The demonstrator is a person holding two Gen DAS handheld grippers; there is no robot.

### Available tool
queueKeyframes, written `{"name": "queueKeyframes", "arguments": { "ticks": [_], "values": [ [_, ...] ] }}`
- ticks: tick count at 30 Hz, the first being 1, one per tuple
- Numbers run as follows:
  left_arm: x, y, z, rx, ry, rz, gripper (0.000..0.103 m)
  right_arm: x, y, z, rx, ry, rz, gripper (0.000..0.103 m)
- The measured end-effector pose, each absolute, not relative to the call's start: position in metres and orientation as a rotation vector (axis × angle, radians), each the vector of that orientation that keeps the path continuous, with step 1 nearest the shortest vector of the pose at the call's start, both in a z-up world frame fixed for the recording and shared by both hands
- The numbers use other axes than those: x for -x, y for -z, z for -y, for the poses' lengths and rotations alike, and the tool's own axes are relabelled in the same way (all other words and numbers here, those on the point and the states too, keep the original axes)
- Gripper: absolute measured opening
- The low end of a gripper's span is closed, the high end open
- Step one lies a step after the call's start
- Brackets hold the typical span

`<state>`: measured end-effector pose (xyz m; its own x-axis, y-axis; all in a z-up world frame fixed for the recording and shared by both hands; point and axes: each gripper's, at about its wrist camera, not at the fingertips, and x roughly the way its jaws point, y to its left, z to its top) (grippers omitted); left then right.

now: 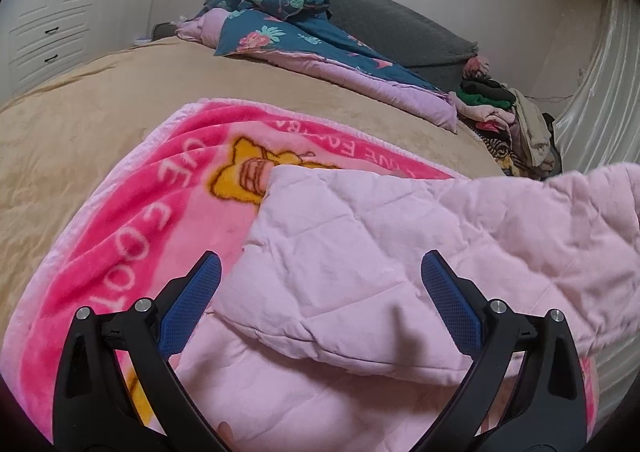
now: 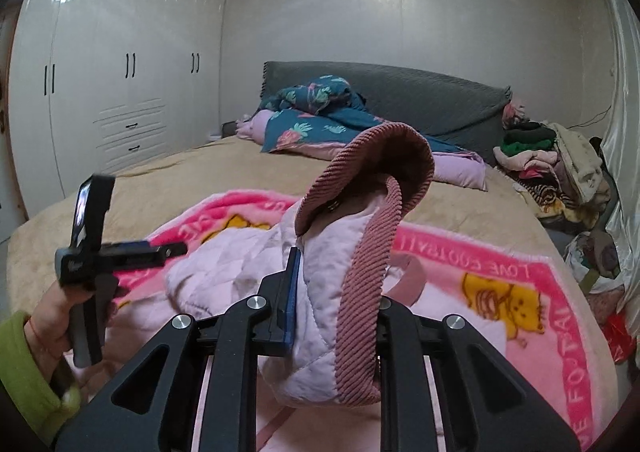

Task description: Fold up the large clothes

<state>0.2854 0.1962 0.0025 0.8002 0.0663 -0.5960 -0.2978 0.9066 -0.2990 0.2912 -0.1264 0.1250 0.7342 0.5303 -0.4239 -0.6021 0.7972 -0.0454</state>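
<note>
A pale pink quilted jacket [image 1: 360, 252] lies on a bright pink cartoon blanket [image 1: 132, 211] spread on the bed. My left gripper [image 1: 320, 276] is open, its blue pads on either side of the jacket's folded fabric just above it. It also shows in the right wrist view [image 2: 132, 252] at the left, held in a hand. My right gripper [image 2: 336, 292] is shut on the jacket's front edge [image 2: 320, 292] by its dusty-pink corduroy collar [image 2: 372, 187] and lifts that part above the blanket [image 2: 540, 276].
The bed has a tan cover [image 1: 100, 111]. A teal floral quilt [image 2: 316, 119] lies by the grey headboard [image 2: 440, 99]. A pile of clothes [image 2: 552, 167] sits at the bed's right edge by a curtain. White wardrobes [image 2: 120, 71] stand at the left.
</note>
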Motion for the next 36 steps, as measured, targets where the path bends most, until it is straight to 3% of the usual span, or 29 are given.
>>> {"name": "queueKeyframes", "arguments": {
  "ticks": [36],
  "values": [
    [-0.323, 0.018, -0.143, 0.237, -0.088, -0.704, 0.094, -0.365, -0.015, 0.17, 0.074, -0.388, -0.645, 0.017]
  ]
}}
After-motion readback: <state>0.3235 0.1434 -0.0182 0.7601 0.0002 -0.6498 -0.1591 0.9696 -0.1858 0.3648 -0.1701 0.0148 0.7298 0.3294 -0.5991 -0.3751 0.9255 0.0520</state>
